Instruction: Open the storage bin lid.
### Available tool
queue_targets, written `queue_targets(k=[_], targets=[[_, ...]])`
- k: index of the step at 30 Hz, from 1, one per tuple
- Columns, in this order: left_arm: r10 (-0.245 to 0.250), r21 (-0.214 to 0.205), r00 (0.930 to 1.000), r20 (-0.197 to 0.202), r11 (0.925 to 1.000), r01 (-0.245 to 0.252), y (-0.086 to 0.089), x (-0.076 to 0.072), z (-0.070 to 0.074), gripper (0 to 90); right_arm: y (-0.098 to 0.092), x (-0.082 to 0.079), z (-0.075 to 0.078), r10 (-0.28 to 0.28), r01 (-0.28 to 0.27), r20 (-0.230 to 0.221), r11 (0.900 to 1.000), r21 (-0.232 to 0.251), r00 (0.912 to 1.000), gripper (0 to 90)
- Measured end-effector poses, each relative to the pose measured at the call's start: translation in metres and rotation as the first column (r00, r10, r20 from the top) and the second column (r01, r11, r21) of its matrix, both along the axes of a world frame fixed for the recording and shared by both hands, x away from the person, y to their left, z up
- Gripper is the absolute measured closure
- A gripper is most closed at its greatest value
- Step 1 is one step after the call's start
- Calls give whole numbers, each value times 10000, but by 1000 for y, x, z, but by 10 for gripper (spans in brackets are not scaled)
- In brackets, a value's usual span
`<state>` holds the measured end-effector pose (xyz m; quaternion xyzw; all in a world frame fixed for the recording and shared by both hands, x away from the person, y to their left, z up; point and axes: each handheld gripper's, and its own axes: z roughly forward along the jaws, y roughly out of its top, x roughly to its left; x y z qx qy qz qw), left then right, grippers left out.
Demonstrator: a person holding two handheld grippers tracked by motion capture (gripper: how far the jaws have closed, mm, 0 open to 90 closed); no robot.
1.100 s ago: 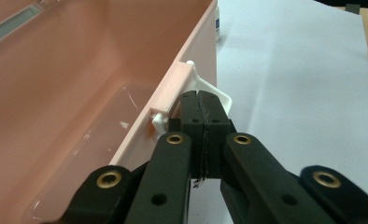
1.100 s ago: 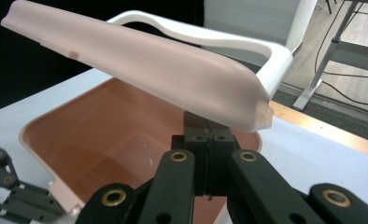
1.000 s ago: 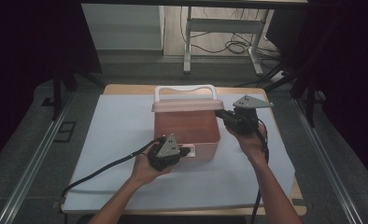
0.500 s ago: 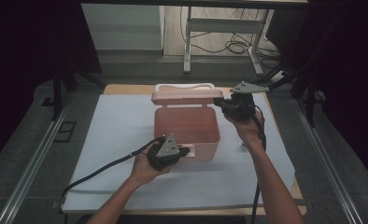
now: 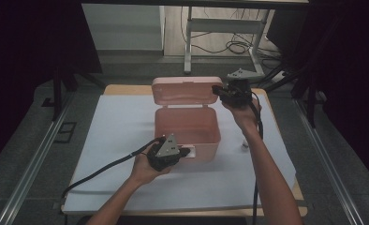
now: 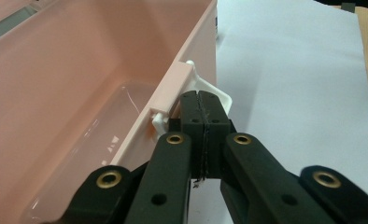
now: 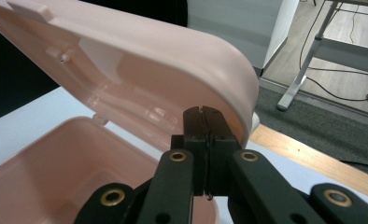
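A: From the high view, where does the pink box (image 5: 187, 126) sit?

B: On the white sheet (image 5: 117, 122) that covers the tabletop (image 5: 126, 89), nearer the far edge than the near one and about midway between the left and right edges. Its lid (image 5: 186, 91) stands raised at the back, over the far rim of the box.

A: And the two claws there?

B: The left gripper (image 5: 185, 152) lies at the box's near wall, by the white latch. The right gripper (image 5: 217, 90) is up at the right end of the lid. A dark cable (image 5: 103, 166) trails from the left one across the sheet toward the near left corner.

A: What does the left gripper view add?

B: The left gripper (image 6: 202, 100) has its jaws clenched, pad against pad, with nothing between them. The tips touch the white latch (image 6: 205, 88) on the outside of the box's front wall. The box's inside (image 6: 70, 93) shows pale pink and bare to the left, and the white sheet (image 6: 294, 70) runs off to the right.

A: And the right gripper view?

B: The right gripper (image 7: 203, 114) is also clenched, with nothing caught between its pads. Its tips rest against the underside of the lid (image 7: 140, 60) near a rounded corner, the lid tilted above the open box (image 7: 70, 158). Beyond lie the tabletop's wooden edge (image 7: 308, 158) and a grey floor (image 7: 322, 116).
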<state>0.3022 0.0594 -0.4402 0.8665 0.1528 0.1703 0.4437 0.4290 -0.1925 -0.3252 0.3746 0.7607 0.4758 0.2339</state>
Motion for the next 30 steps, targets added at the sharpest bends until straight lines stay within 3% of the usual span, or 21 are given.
queue_targets(k=[18,30], targets=[[12,-44,10000,-26,10000,-13,0,0,0,900,4,36,-1,-255,259,-299,9996,124,9992,895],[74,-67,10000,-40,9999,-74,-1,-1,0,900,1,55,-12,-571,592,-730,9979,263,9957,895]])
